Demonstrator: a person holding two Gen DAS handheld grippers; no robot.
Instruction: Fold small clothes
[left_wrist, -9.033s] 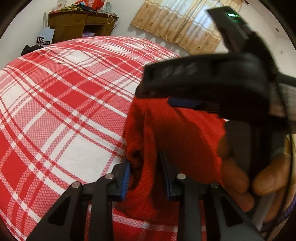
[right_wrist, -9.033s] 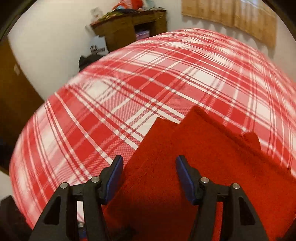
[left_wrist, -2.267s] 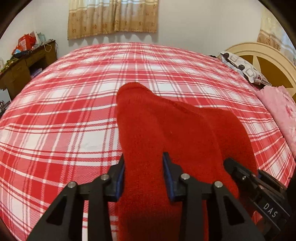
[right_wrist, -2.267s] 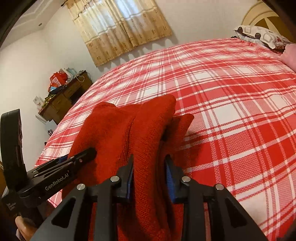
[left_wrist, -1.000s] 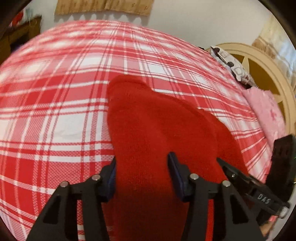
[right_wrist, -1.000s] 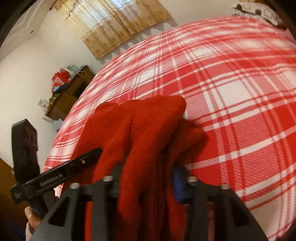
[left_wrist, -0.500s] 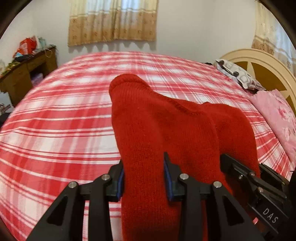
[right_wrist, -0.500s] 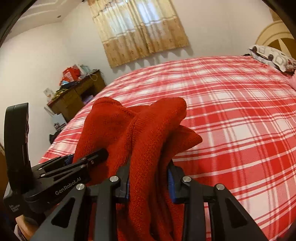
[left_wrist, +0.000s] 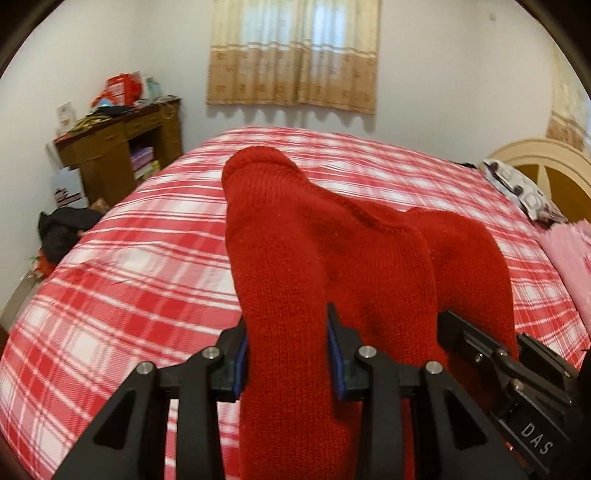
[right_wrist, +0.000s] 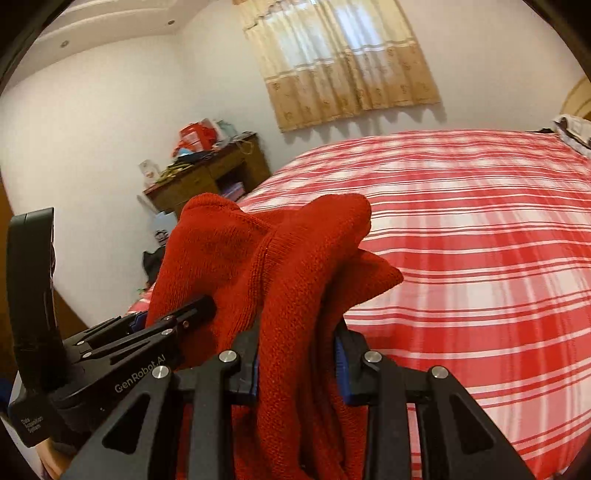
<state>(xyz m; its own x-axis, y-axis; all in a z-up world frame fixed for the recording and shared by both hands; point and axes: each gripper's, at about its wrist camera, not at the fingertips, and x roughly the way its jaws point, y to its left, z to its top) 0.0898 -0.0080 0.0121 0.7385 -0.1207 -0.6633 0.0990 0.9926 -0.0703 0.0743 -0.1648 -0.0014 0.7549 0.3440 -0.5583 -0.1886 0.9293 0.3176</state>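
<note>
Seen from the left wrist view, the left gripper (left_wrist: 288, 360) has its blue-padded fingers pinched tight on a thick red knitted garment (left_wrist: 332, 258), which fills the frame's centre and stands above the red-and-white plaid bedspread (left_wrist: 129, 277). At lower right the right gripper (left_wrist: 491, 363) bites the same fabric — both tools level, pointing toward the beige curtain (left_wrist: 295, 55) at top centre.

From the right wrist view, the right gripper (right_wrist: 297, 365) is likewise clamped on a bunched fold of the knit (right_wrist: 288, 258), with the left gripper (right_wrist: 177, 319) close at lower left. My worry: the right side's layers look uneven, so the fold could go down lopsided, or an inner layer could slip out — bulky knit squeezed between narrow pads holds poorly.
</note>
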